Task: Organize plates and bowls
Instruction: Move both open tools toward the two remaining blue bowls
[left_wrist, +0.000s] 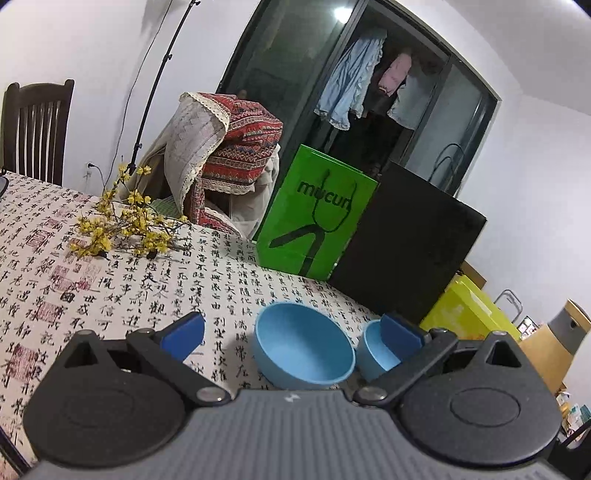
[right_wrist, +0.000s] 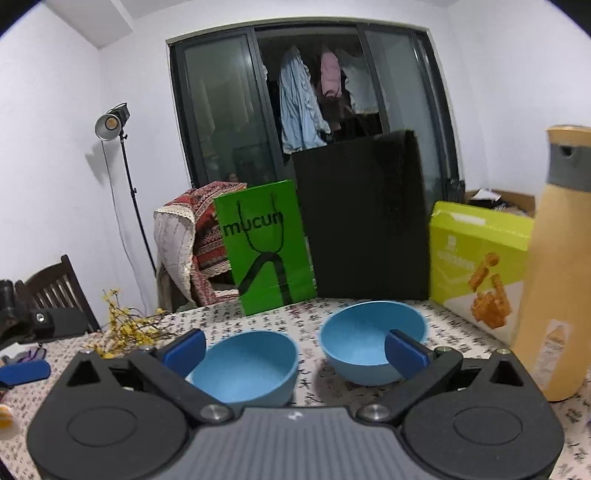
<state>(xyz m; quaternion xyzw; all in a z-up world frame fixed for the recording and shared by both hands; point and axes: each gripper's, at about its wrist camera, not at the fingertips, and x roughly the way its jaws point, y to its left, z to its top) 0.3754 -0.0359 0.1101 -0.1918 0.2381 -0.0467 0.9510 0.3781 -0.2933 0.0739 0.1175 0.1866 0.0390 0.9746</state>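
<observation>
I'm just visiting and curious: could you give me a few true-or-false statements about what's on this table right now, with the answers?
1. Two blue bowls sit on the table: left bowl, right bowl. True.
2. The bowls are stacked. False: they stand side by side, apart.
3. The right gripper is open and holds nothing. True.
4. The paper bag behind the bowls is red. False: it is green.
5. Yellow flowers lie on the tablecloth. True.
6. The left gripper is shut on a bowl. False: it is open.
</observation>
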